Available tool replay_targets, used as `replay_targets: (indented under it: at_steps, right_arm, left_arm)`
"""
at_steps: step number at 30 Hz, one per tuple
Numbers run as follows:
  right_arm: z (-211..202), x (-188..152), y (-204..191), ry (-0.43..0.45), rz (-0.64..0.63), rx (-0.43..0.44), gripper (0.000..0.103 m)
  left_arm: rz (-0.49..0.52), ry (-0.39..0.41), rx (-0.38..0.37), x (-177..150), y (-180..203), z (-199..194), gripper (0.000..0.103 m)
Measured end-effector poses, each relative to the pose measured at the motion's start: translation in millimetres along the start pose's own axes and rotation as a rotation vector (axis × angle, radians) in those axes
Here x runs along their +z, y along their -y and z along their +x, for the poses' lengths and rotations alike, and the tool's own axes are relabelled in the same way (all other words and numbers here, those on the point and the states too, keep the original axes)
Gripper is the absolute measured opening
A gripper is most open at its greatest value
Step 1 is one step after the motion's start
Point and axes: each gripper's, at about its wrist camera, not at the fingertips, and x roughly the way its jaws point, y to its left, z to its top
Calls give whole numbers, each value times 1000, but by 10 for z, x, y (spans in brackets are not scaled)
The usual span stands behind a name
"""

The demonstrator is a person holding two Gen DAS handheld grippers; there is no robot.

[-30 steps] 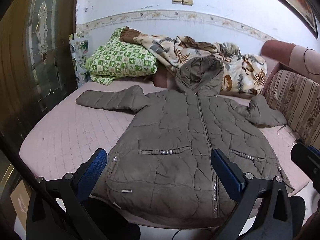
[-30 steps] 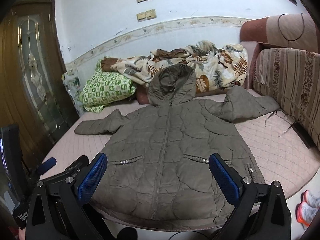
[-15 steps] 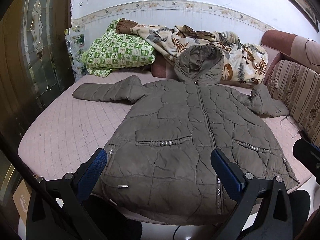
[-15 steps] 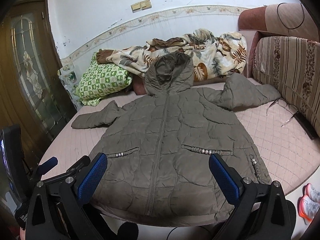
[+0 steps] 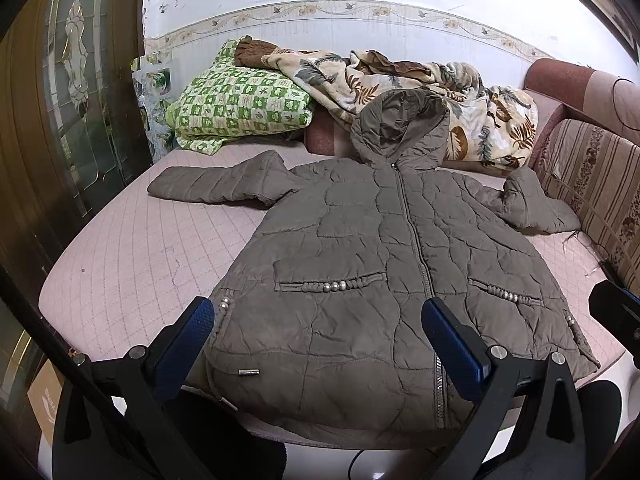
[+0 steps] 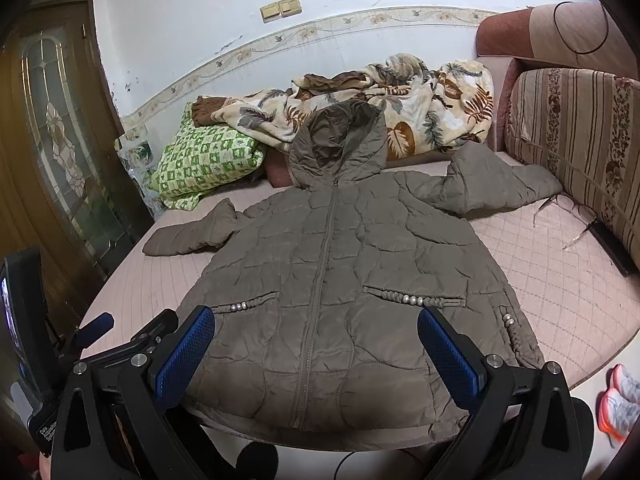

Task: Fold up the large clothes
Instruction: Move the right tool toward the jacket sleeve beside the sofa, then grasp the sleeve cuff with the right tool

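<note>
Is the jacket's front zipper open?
No. In the right wrist view the jacket lies flat with its zipper closed from hem to hood.

One coat (image 5: 384, 280), one pillow (image 5: 240, 108) and one blanket (image 5: 400, 76) are lying on the bed (image 5: 132, 248); two shoes (image 6: 618, 400) are sitting on the floor.

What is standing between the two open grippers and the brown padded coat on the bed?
Nothing visible. The left gripper and right gripper are both open over the hem of the coat, which lies flat and zipped on the bed. Nothing lies on it.
</note>
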Motion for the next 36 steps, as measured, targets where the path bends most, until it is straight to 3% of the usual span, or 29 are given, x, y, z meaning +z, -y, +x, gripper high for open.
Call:
replay_targets:
  at_steps: [5, 10, 15, 17, 20, 22, 23, 27, 31, 36]
  right_arm:
    - [41, 42, 107, -4, 25, -3, 103]
    - [288, 165, 330, -38, 70, -34, 103]
    - [433, 419, 764, -46, 148, -78, 103]
    - [470, 539, 957, -51, 173, -102, 103]
    - [512, 726, 1366, -64, 263, -116, 103]
    - [512, 872, 1667, -68, 325, -129, 103]
    - [511, 970, 1853, -63, 357, -122, 103]
    - [570, 1357, 2553, -38, 466, -146, 103]
    - [822, 1665, 3268, -24, 601, -168, 102]
    - [1254, 1835, 4030, -31, 706, -205, 91]
  left_arm:
    - [3, 20, -1, 24, -6, 48, 103]
    - [-11, 82, 11, 483, -120, 275, 103]
    - [-63, 131, 36, 1192, -141, 891, 103]
    - [-102, 90, 9, 1312, -105, 1307, 103]
    - [-113, 38, -5, 1173, -81, 1764, 103]
    - [-94, -96, -49, 1139, -40, 2039, 103]
    - [-108, -107, -83, 1162, -30, 2094, 103]
    - [-48, -91, -72, 1176, 118, 2218, 103]
    - [-32, -117, -165, 1169, 258, 2291, 103]
    - [59, -102, -168, 1099, 533, 2294, 103]
